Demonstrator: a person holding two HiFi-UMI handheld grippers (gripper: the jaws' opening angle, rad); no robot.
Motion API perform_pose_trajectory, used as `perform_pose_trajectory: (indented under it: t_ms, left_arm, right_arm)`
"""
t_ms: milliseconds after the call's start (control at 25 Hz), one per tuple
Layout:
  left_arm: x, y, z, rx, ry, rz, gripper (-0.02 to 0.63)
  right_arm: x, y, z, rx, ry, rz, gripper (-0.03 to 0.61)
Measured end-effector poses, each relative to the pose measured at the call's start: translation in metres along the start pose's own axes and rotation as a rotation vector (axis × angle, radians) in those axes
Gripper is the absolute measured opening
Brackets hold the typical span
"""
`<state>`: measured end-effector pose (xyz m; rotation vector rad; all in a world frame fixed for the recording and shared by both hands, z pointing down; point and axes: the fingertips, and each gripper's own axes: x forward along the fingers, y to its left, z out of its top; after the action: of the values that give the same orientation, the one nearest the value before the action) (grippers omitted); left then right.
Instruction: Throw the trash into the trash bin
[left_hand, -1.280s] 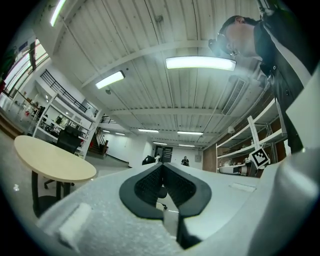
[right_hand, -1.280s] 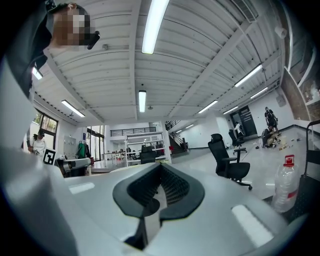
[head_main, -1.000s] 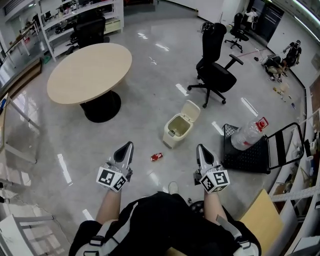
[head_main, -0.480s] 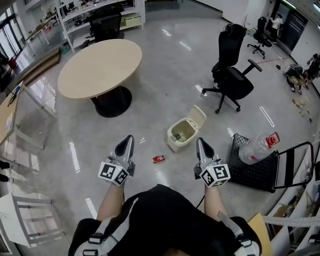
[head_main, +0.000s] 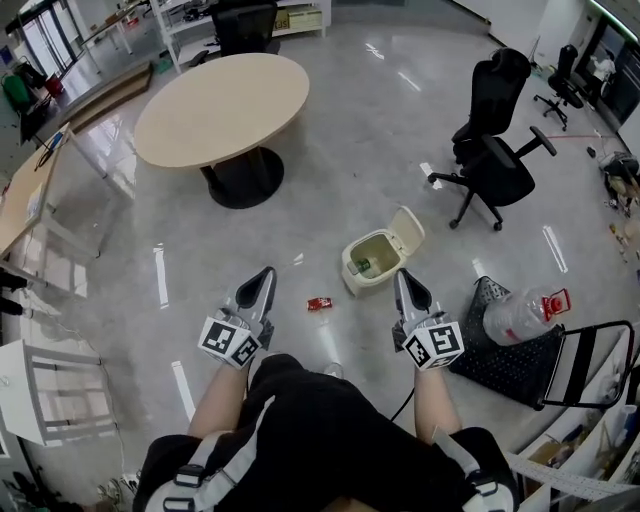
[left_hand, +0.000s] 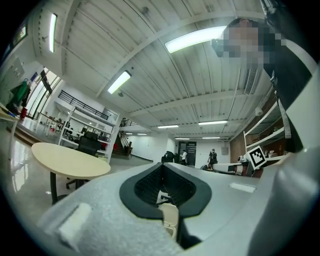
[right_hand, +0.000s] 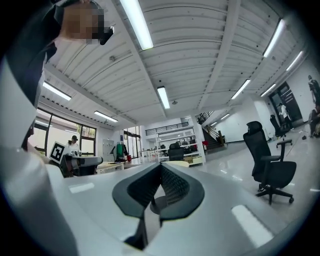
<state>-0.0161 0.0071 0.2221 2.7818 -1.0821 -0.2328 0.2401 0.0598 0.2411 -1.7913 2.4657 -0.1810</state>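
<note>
Left gripper (head_main: 266, 276) and right gripper (head_main: 402, 278): both jaw pairs pressed together, nothing between them. Small red piece of trash (head_main: 319, 303) lies on glossy grey floor (head_main: 330, 170) between the tips. Open cream plastic trash bin (head_main: 362, 283) stands near the trash, at its 2 o'clock.

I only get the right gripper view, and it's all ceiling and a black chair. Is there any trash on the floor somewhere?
Observer: Yes. The head view shows a small red piece of trash on the floor, between the left tongs and the right tongs.
Operator: Where's the bin?
Observer: The bin stands just beyond the trash, a little to its right, with its lid open.
Operator: Is the left one holding anything?
Observer: No. The left tongs are shut with nothing in them.
</note>
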Motion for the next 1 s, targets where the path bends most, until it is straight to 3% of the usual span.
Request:
perform_pose_trajectory:
  t_ms: [320, 720, 1000]
  left_arm:
    - [0.000, 0.027, 0.010, 0.059, -0.016, 0.006, 0.000]
    - [0.033, 0.102, 0.008, 0.049, 0.001, -0.005, 0.000]
    - [0.051, 0.125, -0.031, 0.091, 0.125, -0.046, 0.000]
  right_arm:
    - [0.060, 0.035, -0.004, -0.047, 0.006, 0.090, 0.006]
    - [0.153, 0.056, -0.009, -0.097, 0.052, 0.109, 0.005]
    - [0.197, 0.066, -0.050, -0.113, 0.144, 0.164, 0.006]
